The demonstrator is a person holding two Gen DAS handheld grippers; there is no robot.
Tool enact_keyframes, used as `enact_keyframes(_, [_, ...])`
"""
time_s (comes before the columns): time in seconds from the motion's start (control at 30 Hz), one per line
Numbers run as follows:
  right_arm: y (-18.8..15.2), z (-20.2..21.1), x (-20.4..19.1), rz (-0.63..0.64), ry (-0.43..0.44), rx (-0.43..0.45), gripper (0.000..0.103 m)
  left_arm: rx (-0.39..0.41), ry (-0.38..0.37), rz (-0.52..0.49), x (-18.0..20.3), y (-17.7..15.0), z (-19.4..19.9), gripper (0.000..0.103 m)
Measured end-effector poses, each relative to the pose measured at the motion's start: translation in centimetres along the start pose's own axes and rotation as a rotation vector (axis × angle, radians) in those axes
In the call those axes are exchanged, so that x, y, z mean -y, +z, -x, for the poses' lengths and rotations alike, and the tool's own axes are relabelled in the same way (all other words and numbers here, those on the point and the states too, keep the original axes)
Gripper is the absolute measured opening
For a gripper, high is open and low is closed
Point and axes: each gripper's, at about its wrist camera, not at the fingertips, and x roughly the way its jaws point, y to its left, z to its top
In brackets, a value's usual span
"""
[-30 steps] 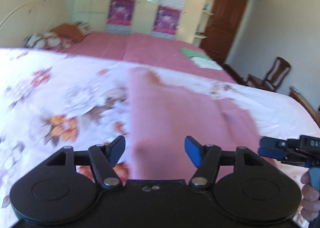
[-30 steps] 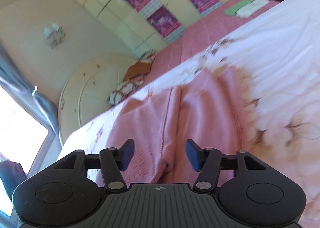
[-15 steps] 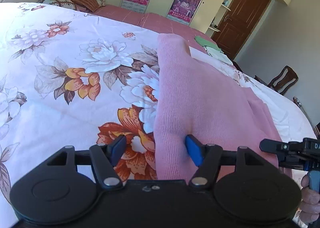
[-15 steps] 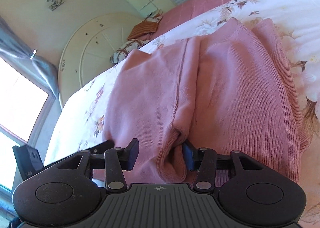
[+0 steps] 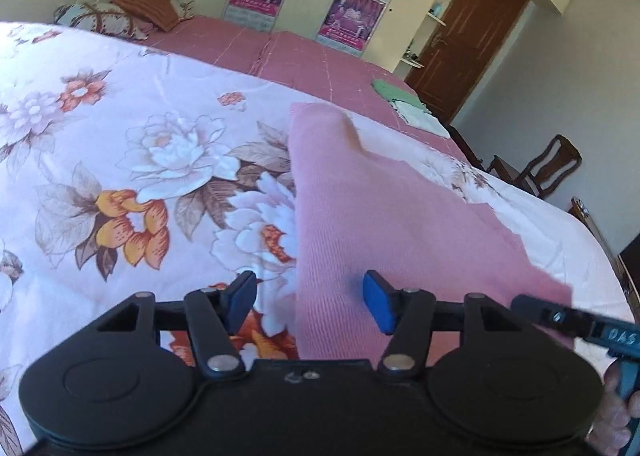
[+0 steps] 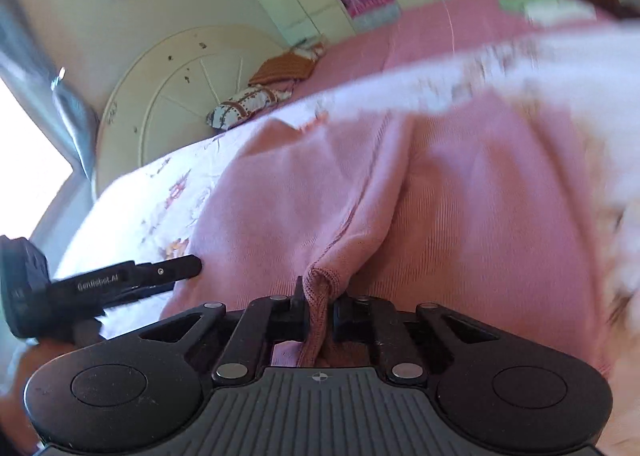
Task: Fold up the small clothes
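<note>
A pink knitted garment (image 5: 360, 215) lies flat on the floral bedspread (image 5: 140, 175). My left gripper (image 5: 310, 302) hovers over the garment's near left edge. Its jaws are closing, with the cloth's edge between the blue pads (image 5: 378, 306) and not pinched. My right gripper (image 6: 319, 310) is shut on a raised fold of the garment's ribbed hem (image 6: 320, 284) at the near edge. From the right wrist view the left gripper (image 6: 192, 270) shows at the far left, its tips at the cloth's side. The right gripper (image 5: 576, 324) pokes in at the right of the left wrist view.
Behind the floral bedspread lies a pink sheet with pillows (image 5: 100, 15) and a small pile of folded green and white clothes (image 5: 404, 103). A round cream headboard (image 6: 168, 95), a wardrobe with posters, a brown door and a wooden chair (image 5: 552, 167) stand beyond.
The right jaws have closed on a fold of the pink hem that was loose between them. The left jaws have narrowed a little and shifted over the garment's left edge.
</note>
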Motion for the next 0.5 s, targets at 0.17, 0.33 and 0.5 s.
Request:
enact_keyframes(0.17, [-0.2, 6.4, -1.8, 0.142, -0.092, 0.101, 0.009, -0.039, 0.000, -0.109, 4.7, -1.1, -0.4, 0.066])
enact_keyframes(0.33, [-3.3, 3.2, 4.1, -0.020, -0.133, -0.052, 0.009, -0.088, 0.056, -0.148, 6.4, -2.6, -2.5, 0.074])
enact_keyframes(0.5, [-2.9, 5.2, 6.1, -0.174, -0.049, 0.046, 0.032, -0.080, -0.019, -0.088, 4.5, -2.0, -1.2, 0.069])
